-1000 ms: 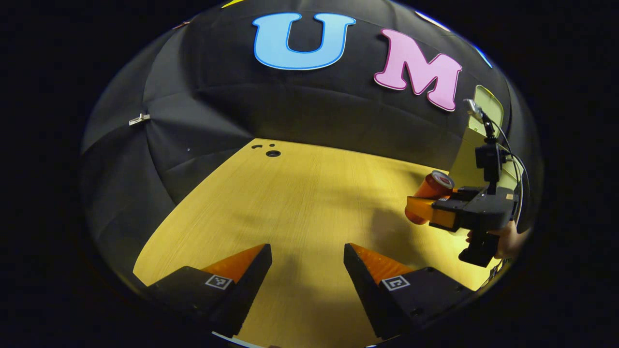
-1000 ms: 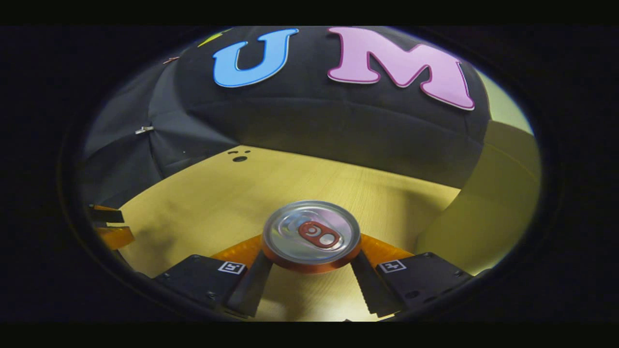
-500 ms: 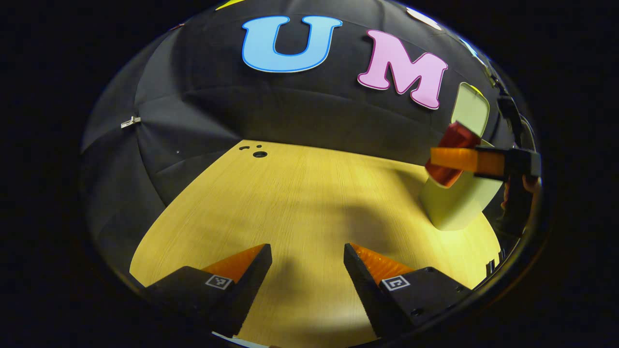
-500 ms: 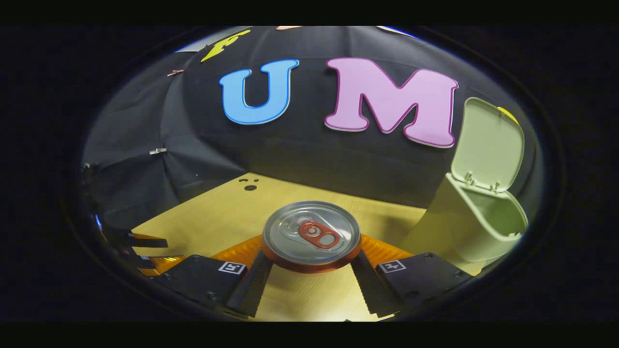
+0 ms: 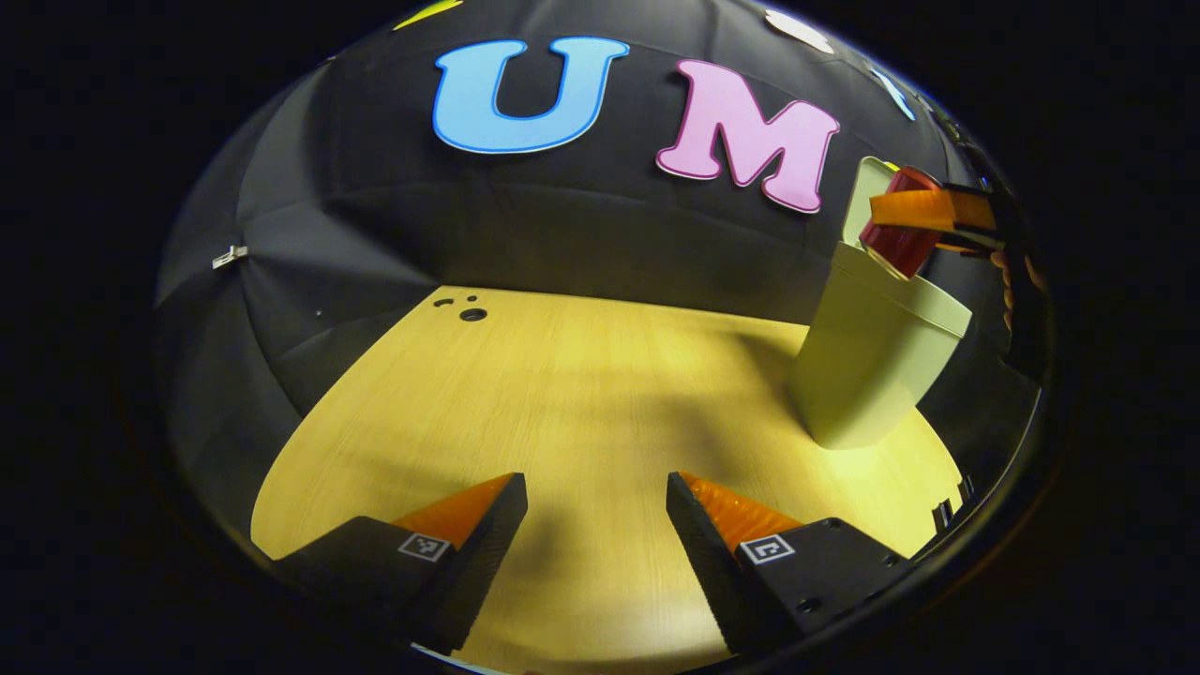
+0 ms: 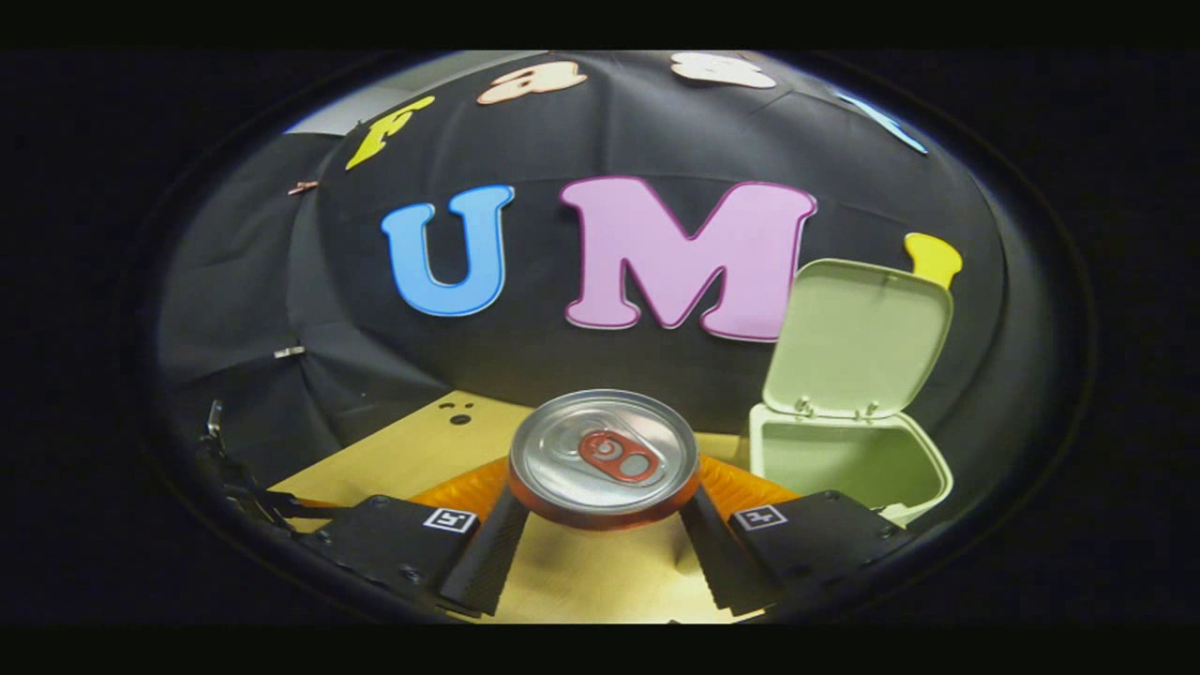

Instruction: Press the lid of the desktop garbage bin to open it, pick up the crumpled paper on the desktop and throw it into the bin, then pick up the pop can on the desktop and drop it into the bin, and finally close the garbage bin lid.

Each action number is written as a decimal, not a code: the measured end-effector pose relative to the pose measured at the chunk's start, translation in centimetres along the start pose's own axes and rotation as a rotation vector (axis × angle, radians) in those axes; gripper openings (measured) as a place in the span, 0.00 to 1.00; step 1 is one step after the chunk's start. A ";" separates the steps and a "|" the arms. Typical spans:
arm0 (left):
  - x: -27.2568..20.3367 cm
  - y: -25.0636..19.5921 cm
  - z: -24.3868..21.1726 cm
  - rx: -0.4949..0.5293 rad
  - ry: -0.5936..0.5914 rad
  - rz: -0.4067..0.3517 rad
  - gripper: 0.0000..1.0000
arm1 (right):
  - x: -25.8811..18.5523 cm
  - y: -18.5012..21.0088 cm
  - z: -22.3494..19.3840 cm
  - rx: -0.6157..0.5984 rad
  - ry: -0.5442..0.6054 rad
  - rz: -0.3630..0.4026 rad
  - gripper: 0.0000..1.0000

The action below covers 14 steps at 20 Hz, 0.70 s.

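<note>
Right gripper view: fingers pinch can, bin lid up; left gripper fingers spread.

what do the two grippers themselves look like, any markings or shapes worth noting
Each gripper, the left gripper and the right gripper, has two wedge-shaped fingers tapering to a point, set on boxy black blocks. Each block carries a small square black-and-white marker and visible screws. The fingers' inner edges look ridged.
</note>
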State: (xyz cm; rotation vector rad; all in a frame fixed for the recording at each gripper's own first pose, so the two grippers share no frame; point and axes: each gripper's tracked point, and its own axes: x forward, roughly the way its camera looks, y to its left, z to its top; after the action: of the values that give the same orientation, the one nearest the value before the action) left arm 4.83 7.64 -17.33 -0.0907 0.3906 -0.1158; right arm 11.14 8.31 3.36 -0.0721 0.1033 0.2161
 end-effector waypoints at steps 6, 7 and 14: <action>-0.6 -1.8 -0.5 0.034 0.006 -0.027 0.96 | -1.8 -5.5 1.8 -0.006 -0.047 -0.094 0.83; -0.8 -2.1 -0.6 0.032 0.011 -0.023 0.96 | -1.9 -6.4 2.0 -0.009 -0.054 -0.105 0.83; -1.3 -4.2 -1.4 -0.008 0.035 0.043 0.96 | -1.4 -12.0 2.8 0.000 -0.070 -0.121 0.83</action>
State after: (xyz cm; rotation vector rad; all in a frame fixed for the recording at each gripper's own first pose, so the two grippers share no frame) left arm 2.68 3.52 -17.69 -0.0877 0.4277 -0.0734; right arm 12.66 -3.43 6.98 -0.0701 0.0289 0.0976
